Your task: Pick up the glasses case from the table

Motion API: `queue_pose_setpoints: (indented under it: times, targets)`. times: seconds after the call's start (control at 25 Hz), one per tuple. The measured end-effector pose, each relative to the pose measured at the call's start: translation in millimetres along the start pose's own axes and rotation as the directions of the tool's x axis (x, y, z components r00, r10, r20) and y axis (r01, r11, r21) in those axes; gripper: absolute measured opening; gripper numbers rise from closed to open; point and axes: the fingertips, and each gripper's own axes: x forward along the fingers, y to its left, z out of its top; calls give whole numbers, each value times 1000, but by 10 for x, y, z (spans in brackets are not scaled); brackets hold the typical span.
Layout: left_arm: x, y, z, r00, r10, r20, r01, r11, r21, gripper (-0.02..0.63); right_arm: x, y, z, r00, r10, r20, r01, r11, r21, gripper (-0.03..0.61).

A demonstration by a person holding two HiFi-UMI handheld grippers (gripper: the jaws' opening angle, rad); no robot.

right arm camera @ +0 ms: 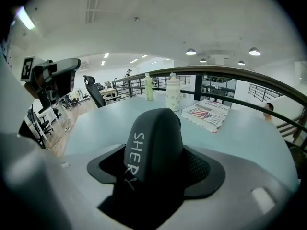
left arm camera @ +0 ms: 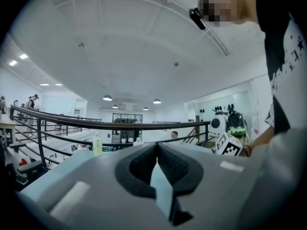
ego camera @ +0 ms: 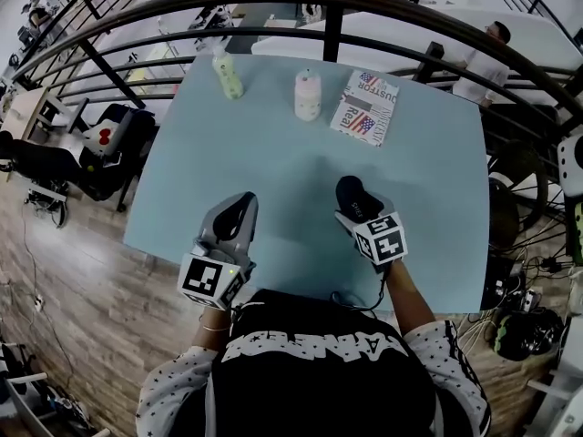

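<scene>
Right gripper (ego camera: 362, 211): jaws clamped on the glasses case (ego camera: 352, 193). In the right gripper view the black case (right arm camera: 153, 147) sits between the 2 jaws, rounded end pointing away from the camera, white lettering "SHERY" along its top. It sits over the near-centre of the counter (ego camera: 437, 189). Can't tell if its underside touches the surface.

Left gripper (ego camera: 240, 209): jaws closed tip to tip with nothing between them, confirmed in the left gripper view (left arm camera: 157, 146). It's held over the near edge of the counter, left of the case and apart from it.

Far side of the counter, 3 items in a row, all well clear of both grippers:
- yellow-green bottle (ego camera: 228, 76), far left, upright
- white bottle (ego camera: 308, 96), middle, upright
- flat box with flag print (ego camera: 364, 107), just right of the white bottle, lying flat

Black railing (ego camera: 332, 25) runs behind the counter.
</scene>
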Motion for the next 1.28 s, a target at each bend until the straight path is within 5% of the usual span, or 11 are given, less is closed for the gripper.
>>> queue_pose_setpoints:
  times: [0.64, 1.28]
  targets:
    - [75, -393, 52, 999, -38, 32, 37, 999, 16, 0, -745, -81, 325, 977, -17, 213, 5, 999, 54, 368]
    - [316, -638, 114, 995, -92, 30, 90, 995, 34, 0, -1470, -132, 890, 891, 6, 454, -64, 992, 113, 368]
